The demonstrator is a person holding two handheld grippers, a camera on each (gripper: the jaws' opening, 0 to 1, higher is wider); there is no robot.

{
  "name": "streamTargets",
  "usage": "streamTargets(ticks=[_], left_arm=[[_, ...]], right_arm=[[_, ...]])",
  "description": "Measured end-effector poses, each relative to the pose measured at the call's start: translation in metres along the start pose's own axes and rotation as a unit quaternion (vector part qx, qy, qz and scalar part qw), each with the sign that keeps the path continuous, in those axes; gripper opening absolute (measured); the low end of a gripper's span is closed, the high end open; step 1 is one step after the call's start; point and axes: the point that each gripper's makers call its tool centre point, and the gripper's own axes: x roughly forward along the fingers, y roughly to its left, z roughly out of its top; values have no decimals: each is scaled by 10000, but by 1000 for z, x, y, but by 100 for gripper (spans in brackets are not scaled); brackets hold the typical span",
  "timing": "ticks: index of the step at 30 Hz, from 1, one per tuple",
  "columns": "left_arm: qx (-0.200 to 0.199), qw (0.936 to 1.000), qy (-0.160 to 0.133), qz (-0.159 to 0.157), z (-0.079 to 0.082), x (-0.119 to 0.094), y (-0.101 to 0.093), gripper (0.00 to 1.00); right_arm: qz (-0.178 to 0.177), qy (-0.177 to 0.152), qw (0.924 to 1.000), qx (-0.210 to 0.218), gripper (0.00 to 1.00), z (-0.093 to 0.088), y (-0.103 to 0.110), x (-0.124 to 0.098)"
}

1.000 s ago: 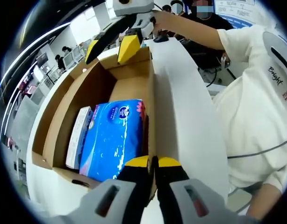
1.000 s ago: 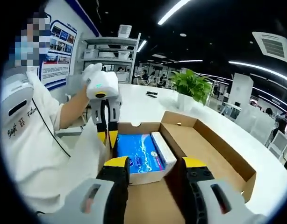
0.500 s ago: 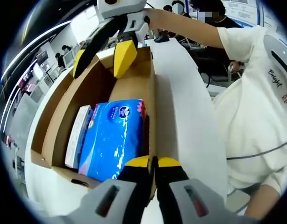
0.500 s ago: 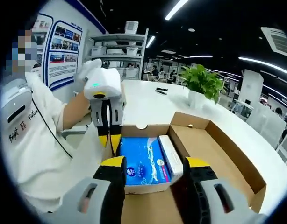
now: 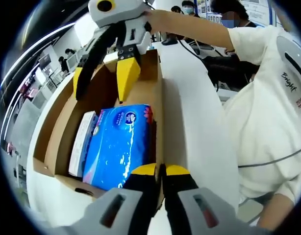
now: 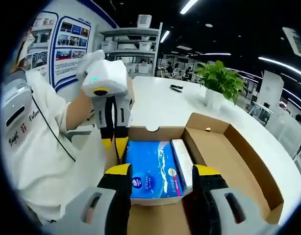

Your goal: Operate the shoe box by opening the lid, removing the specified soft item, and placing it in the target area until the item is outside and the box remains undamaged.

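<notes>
Blue tissue pack (image 6: 151, 170) in box, betw right gripper (image 6: 162, 172) jaws.

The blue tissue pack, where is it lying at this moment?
The blue tissue pack lies inside the open shoe box, between a white carton and the wall the left gripper pinches; the right gripper straddles its end.

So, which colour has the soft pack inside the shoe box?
The soft pack is bright blue with white swirls; the left gripper view shows it best.
</notes>
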Motion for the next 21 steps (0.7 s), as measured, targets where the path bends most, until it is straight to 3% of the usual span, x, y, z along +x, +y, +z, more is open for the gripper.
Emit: streamTargets(ticks=[4, 10, 14, 16, 19, 21], left_arm=[[2, 10000, 1, -1, 0, 0, 0, 3], [6, 10000, 6, 3, 0, 0, 0, 3], [19, 10000, -3, 14, 0, 0, 0, 3], [6, 10000, 8, 4, -1, 0, -1, 3], [14, 10000, 6, 14, -1, 0, -1, 3], [26, 10000, -6, 26, -1, 0, -1, 3]], right_arm=[[91, 71, 9999, 35, 50, -3, 1, 6], [270, 541, 9981, -79, 51, -10, -1, 15], [624, 565, 9964, -128, 53, -7, 9, 21], [533, 681, 9960, -240, 53, -7, 3, 25], [746, 705, 9947, -79, 54, -4, 8, 30], [836, 945, 9915, -321, 55, -10, 14, 33]])
